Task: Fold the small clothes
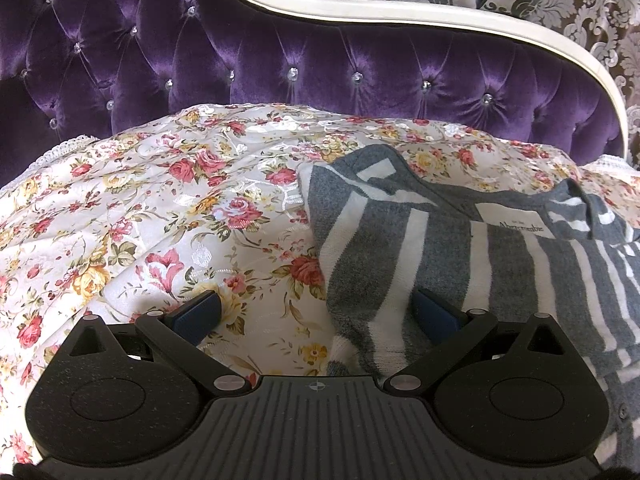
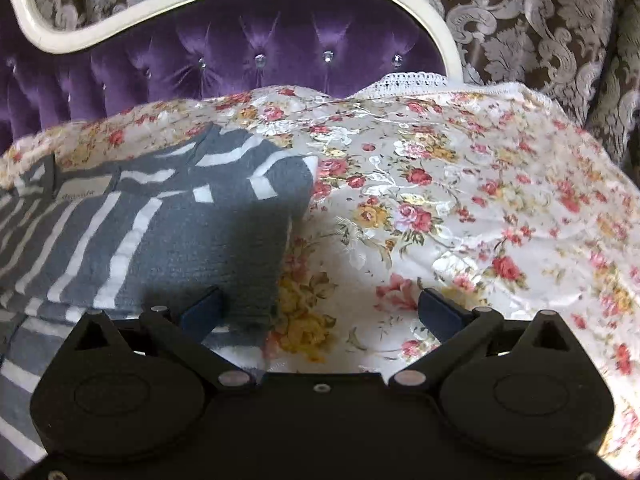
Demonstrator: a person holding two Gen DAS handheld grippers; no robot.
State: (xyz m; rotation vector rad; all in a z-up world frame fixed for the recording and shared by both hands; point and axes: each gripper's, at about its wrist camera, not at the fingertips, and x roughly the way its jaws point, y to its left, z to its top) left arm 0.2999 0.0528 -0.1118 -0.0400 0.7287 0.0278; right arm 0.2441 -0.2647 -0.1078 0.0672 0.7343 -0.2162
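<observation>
Nearest the lens in each wrist view: the black housing of your tool, both blue pads visible. Left tool (image 1: 318,312) is spread wide, holding nothing; its right pad sits over the near edge of the striped sweater (image 1: 440,248), its left pad over bare bedspread. Right tool (image 2: 320,308) is likewise spread and empty, left pad at the sweater's (image 2: 160,216) near corner, right pad over the floral cloth.

The sweater lies flat on the floral bedspread (image 1: 140,208), between your two tools, neck end toward the headboard. A white label (image 1: 516,222) shows at the collar, so the neck opening faces up. One sleeve appears to be laid across the body; you cannot tell from here how the far side sits.

Handling, as judgement: grey-and-white knit, soft, light, no stiffness. It will drape and sag the moment you lift it, and the knit may stretch if pulled from one point. Take hold at the thick hem or side edge nearest each tool, pinching the full layer stack, not only the top ply. The bedspread looks satiny; expect the sweater to slide on it rather than pivot, and watch that you do not catch the bedspread in the pinch too.

Beyond: lace trim (image 2: 412,79) at the bedspread's edge, tufted purple headboard (image 1: 240,52) with a white frame, damask curtain (image 2: 540,32) behind.
</observation>
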